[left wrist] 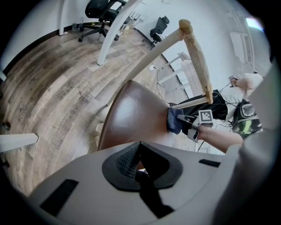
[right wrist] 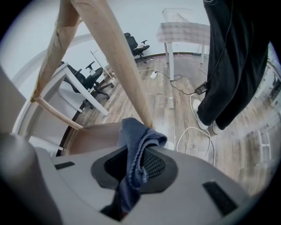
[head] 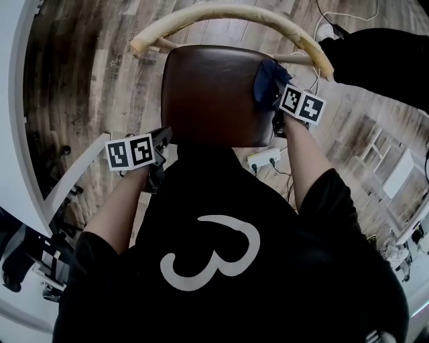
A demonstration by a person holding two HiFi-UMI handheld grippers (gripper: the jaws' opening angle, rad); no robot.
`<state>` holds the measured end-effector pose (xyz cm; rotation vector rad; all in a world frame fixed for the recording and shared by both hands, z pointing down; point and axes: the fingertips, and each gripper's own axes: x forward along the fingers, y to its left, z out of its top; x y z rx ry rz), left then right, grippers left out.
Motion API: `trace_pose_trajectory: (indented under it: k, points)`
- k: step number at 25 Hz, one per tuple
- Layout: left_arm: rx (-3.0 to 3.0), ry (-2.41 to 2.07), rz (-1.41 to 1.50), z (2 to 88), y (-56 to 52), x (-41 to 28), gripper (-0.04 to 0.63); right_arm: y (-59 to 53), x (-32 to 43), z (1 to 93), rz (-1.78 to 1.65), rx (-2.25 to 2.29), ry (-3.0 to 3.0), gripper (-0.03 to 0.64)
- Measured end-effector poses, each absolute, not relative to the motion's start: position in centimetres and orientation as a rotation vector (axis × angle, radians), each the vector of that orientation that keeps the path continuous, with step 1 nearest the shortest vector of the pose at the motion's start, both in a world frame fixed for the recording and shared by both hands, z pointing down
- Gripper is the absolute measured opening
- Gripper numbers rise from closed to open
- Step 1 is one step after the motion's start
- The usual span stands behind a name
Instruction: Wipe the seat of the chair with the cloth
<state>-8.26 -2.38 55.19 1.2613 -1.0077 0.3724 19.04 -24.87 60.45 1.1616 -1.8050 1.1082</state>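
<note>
The chair's brown seat (head: pixel 211 94) lies straight below me, with a curved pale wooden backrest (head: pixel 228 15) arching over its far side. My right gripper (head: pixel 278 94) is shut on a dark blue cloth (head: pixel 267 79), which rests at the seat's far right corner. In the right gripper view the cloth (right wrist: pixel 137 136) bunches out of the jaws of the right gripper (right wrist: pixel 135 163), close to a backrest post (right wrist: pixel 118 61). My left gripper (head: pixel 161 142) sits at the seat's near left edge, its jaws shut. The left gripper view shows the left gripper (left wrist: pixel 139 163), the seat (left wrist: pixel 131 118) and the cloth (left wrist: pixel 174 121).
A white power strip (head: pixel 263 159) and cables lie on the wood floor just right of the seat's front. A person in black clothing (head: pixel 379 57) stands at the far right. White desk legs (head: pixel 74 181) and office chairs (left wrist: pixel 102 12) stand to the left.
</note>
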Motion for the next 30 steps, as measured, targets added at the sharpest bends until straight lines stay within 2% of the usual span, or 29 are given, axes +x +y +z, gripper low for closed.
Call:
trace_pose_trajectory:
  k: [7, 14, 21, 30]
  points:
    - [1.287, -1.017, 0.368, 55.1, -1.4, -11.0, 0.012, -23.1, 15.0, 56.0, 1.144, 1.195, -1.906, 0.055]
    - [1.333, -0.972, 0.425, 55.6, 0.7, -12.9, 0.012, -19.0, 7.4, 53.2, 1.246, 1.112, -1.987, 0.055]
    - [1.292, -0.995, 0.386, 56.7, 3.3, -15.8, 0.012, -15.0, -1.4, 52.5, 1.367, 0.987, -2.042, 0.055]
    - [1.236, -1.004, 0.378, 58.2, 7.4, -18.3, 0.012, -10.9, -10.5, 54.5, 1.343, 0.783, -2.076, 0.055]
